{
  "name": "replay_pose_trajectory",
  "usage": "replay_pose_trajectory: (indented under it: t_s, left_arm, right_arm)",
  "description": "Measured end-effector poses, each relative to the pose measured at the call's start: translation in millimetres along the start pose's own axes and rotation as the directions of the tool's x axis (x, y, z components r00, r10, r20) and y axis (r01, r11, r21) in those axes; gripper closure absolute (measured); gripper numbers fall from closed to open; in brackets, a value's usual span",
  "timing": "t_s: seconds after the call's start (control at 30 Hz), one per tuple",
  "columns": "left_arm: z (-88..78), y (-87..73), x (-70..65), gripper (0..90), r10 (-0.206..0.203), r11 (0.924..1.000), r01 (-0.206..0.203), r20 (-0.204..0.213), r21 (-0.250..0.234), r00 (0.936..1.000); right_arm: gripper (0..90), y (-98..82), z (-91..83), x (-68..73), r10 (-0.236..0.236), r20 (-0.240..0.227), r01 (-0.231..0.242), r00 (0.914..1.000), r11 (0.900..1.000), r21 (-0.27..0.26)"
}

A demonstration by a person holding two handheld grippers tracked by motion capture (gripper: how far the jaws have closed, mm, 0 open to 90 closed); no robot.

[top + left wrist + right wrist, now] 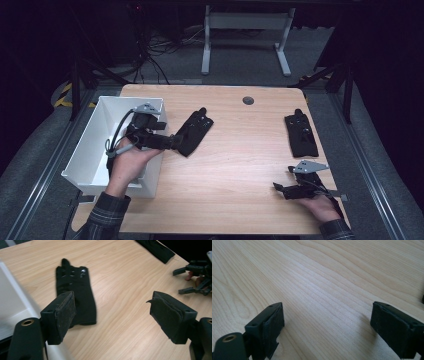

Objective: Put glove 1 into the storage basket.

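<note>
Dark drapes and a tangle of cables ringed the pale wooden table (235,155), and from the high view a white bin (100,120) sat at its left edge with the left gripper (172,141) reaching out from over it toward a black glove (194,132) lying flat just beside the bin; a second black glove (301,135) lay well apart near the right edge, and the right gripper (278,187) rested low near the front right corner, near that second glove but not touching it. Looking along the left gripper (112,312), its jaws stood wide apart with nothing between them, the near glove (75,295) lying past the left-hand jaw with its cuff toward the camera and fingers pointing away, the other glove (156,248) far off at the top. The right gripper (327,325) showed the same wide gap, with nothing but bare wood grain between its jaws. I judged the glove light, limp and floppy, likely to sag and drape once lifted, not fragile, its fabric grippy enough; a pinch across the cuff or the middle of the palm, gathering a fold, looked the surest hold
</note>
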State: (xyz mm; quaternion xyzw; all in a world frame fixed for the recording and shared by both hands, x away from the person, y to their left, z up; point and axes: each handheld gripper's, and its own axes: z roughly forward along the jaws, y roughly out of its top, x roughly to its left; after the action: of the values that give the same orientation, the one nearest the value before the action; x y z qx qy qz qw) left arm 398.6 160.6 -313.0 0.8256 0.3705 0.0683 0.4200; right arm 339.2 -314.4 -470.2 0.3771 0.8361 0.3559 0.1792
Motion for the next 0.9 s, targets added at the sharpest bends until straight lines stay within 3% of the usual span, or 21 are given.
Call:
replay_pose_trajectory:
  t_s: [0.33,0.57,0.9]
  left_arm:
    - [32.2,-6.9,-35.1,21.4,0.054,0.9985,-0.054,0.031,0.004,0.998]
    - [66.1,-25.9,-55.6,19.8,0.091,0.9949,-0.092,0.026,0.041,0.9955]
    - [105.7,-52.1,-60.0,18.4,0.104,0.9915,-0.108,0.053,0.073,0.9932]
  right_arm:
    - [12.2,0.0,0.0,0.0,0.0,0.0,0.0,1.0,1.0,0.0]
    - [12.2,0.0,0.0,0.1,0.0,0.001,0.0,1.0,1.0,0.0]
    - [12.2,0.0,0.0,0.0,0.001,0.0,-0.001,1.0,1.0,0.0]
